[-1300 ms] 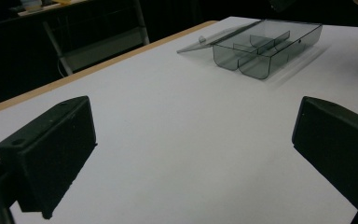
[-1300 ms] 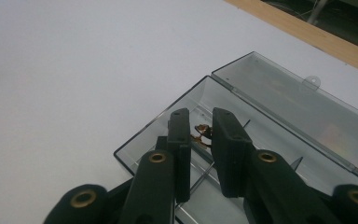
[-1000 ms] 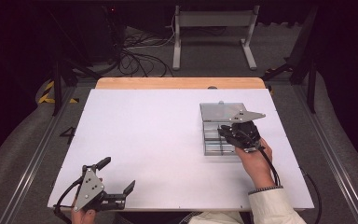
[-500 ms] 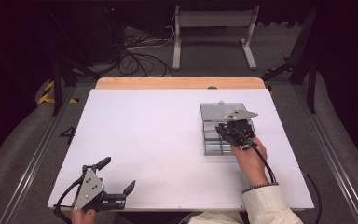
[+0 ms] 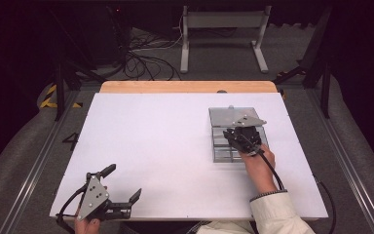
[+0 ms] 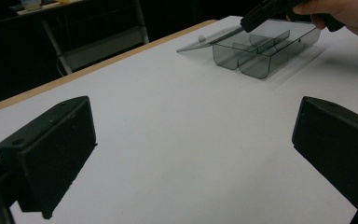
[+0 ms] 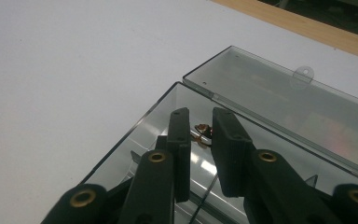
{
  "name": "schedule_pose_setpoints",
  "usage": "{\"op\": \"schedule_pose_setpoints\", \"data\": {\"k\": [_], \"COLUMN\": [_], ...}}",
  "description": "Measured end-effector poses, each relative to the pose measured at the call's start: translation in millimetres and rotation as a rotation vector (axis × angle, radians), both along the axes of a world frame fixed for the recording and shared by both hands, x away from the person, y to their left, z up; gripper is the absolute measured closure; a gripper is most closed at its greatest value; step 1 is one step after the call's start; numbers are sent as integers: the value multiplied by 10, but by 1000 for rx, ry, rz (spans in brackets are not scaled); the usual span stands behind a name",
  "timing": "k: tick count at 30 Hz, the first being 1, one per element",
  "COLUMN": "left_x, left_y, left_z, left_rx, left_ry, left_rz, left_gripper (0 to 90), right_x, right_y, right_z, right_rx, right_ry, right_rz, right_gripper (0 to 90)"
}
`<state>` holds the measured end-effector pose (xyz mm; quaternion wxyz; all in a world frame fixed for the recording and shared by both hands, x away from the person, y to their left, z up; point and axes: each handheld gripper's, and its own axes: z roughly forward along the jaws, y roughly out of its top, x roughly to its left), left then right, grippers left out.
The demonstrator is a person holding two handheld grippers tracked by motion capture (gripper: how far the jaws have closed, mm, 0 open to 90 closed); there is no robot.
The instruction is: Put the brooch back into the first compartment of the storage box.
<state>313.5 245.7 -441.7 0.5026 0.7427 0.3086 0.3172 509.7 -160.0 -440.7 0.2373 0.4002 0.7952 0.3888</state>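
Two narrowly parted jaws of the right gripper [image 7: 200,140] reach into an open compartment box [image 5: 221,146], a small reddish-brown item [image 7: 202,130] just between their tips. Closing squarely on it looks wise. Left gripper [image 5: 121,195] rests wide apart.

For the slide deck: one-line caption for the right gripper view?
Right hand-held gripper reaching into the open smoked-plastic compartment box, jaws nearly closed around a small reddish item.

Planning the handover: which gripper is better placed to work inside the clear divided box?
The right gripper: its jaws reach into the clear box, nearly closed around something small. The left gripper sits open at the near table edge.
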Motion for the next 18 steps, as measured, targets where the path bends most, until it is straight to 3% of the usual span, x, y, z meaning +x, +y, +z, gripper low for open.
{"op": "schedule_pose_setpoints", "data": {"k": [18], "left_x": [1], "left_y": [-1], "left_z": [-1], "left_rx": [2], "left_ry": [-2], "left_rz": [1], "left_gripper": [3], "right_x": [61], "right_y": [-14], "right_z": [-96], "right_rx": [32], "right_ry": [49], "right_rz": [-20], "right_gripper": [779]}}
